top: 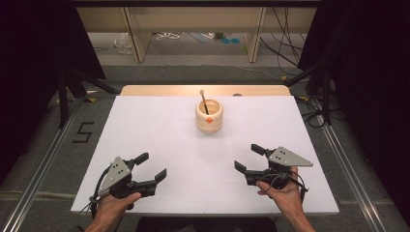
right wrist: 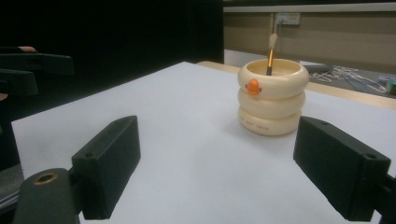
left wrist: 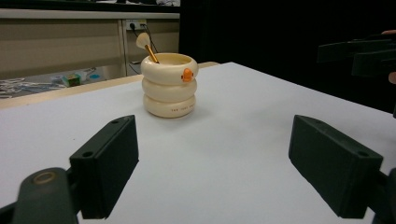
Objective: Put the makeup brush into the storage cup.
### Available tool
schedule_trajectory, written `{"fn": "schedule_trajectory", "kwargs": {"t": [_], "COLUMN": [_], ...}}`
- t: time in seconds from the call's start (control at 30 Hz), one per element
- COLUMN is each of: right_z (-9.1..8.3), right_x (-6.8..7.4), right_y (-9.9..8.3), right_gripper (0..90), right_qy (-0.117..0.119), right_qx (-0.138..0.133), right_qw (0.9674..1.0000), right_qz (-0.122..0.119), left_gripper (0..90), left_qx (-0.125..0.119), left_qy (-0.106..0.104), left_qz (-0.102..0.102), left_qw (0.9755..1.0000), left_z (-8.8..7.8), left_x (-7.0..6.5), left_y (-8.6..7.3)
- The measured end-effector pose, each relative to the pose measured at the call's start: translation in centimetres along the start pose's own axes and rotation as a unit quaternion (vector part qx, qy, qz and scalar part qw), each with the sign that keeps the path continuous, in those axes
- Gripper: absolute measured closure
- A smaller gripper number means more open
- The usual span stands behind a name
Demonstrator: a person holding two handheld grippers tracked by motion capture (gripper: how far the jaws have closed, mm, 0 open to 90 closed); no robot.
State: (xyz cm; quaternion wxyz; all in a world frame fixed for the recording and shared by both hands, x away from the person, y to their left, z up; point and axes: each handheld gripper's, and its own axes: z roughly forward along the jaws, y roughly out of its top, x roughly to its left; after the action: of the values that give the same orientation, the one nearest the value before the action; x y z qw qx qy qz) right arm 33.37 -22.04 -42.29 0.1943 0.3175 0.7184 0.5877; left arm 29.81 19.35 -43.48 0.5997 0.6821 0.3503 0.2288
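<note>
Work on the white counter (top: 159,130) looks not yet begun: both pairs of tongs rest low at the near edge, and nothing is held. The left tongs (top: 152,165) sit at the near left with their jaws spread wide and empty, and the right tongs (top: 250,157) sit at the near right, likewise parted and empty. Each is gripped from behind by a hand, the left hand (top: 115,203) and the right hand (top: 284,191) both coming in from the bottom of the high view.

Well apart from both, toward the far middle of the counter, stands a cream holder (top: 209,116) shaped like three stacked rings, with a small orange mark on its front. A slim brush (top: 204,101) leans inside it, its pale tip rising above the rim. In the left gripper view the holder (left wrist: 169,85) sits upright ahead of the spread jaws, with the brush (left wrist: 147,47) tilted back. By this showing, the approach, any grasp and whatever follows all remain to be done.
</note>
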Motion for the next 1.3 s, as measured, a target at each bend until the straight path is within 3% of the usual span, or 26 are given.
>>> {"fn": "schedule_trajectory", "kwargs": {"t": [0.17,0.27,0.33,0.47,0.63,0.83,1.3], "right_z": [-0.5,-0.5,-0.7,-1.0,-1.3,-1.3,-1.4], "right_x": [0.0,0.0,0.2,0.4,0.5,0.6,0.5], "right_y": [-0.2,-0.4,-0.4,-0.5,-0.7,-0.8,-1.0], "right_gripper": [15.5,15.5,15.5,15.5,15.5,15.5,15.5], "right_qy": [-0.011,-0.001,-0.003,-0.009,-0.002,0.002,-0.012], "right_qx": [0.007,0.001,0.011,0.005,0.018,0.012,0.016], "right_qw": [0.9999,1.0000,0.9999,0.9999,0.9998,0.9999,0.9998], "right_qz": [0.001,-0.002,-0.002,-0.002,0.001,-0.003,-0.005], "left_gripper": [15.7,15.7,15.7,15.7,15.7,15.7,15.7], "left_qx": [0.002,0.003,0.003,0.003,0.003,0.003,0.004], "left_qy": [-0.002,-0.001,-0.002,-0.002,-0.001,0.000,-0.002], "left_qz": [0.009,0.008,0.008,0.009,0.006,0.010,0.008], "left_qw": [1.0000,1.0000,1.0000,1.0000,1.0000,1.0000,1.0000], "left_z": [0.0,0.0,0.0,0.0,0.0,0.0,0.1], "left_x": [0.0,0.1,0.0,0.0,0.0,0.0,0.0], "left_y": [0.0,0.0,0.0,0.0,0.0,0.0,0.0]}}
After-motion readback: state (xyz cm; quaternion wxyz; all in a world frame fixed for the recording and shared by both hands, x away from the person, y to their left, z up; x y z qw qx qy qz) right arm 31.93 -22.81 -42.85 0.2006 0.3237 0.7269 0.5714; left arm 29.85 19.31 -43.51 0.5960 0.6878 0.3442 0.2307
